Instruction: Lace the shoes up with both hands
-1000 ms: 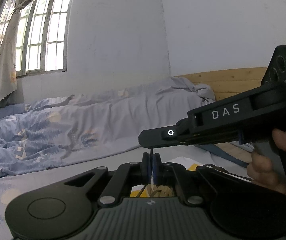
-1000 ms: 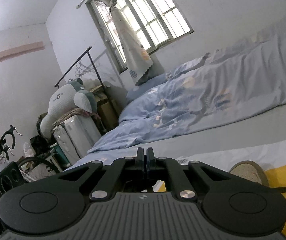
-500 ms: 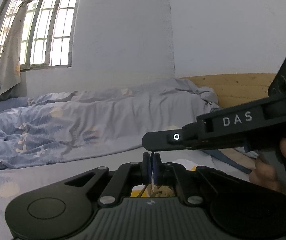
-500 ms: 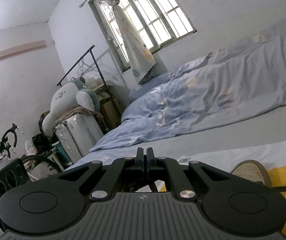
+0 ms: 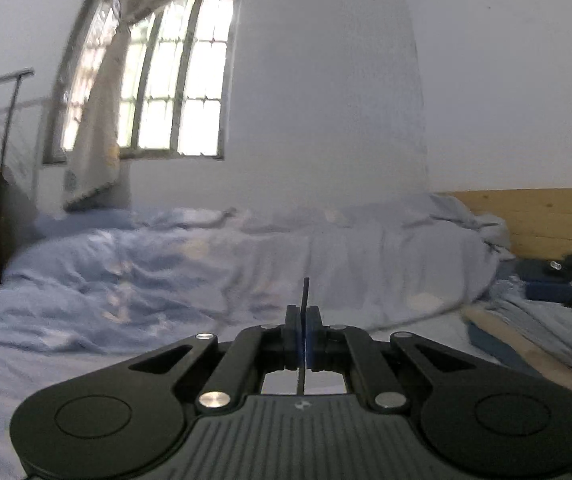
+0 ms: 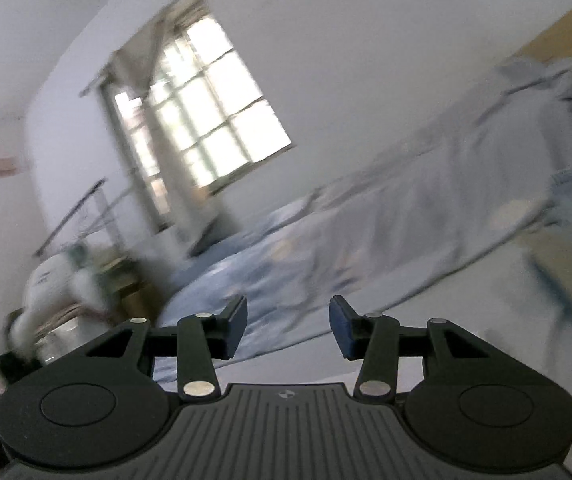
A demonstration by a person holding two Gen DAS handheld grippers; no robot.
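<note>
Pinching the thin black lace [image 5: 305, 298] upright, your left tongs [image 5: 304, 330] are clenched above the bed [image 5: 206, 264]. Your right tongs [image 6: 288, 330] gape released, gripping nothing; no shoe shows in either view.

bed [image 5: 246, 360]: pale blue sheet | on it: rumpled blue patterned quilt [image 5: 166, 268] | quilt runs toward wooden headboard [image 5: 545, 216]
</note>
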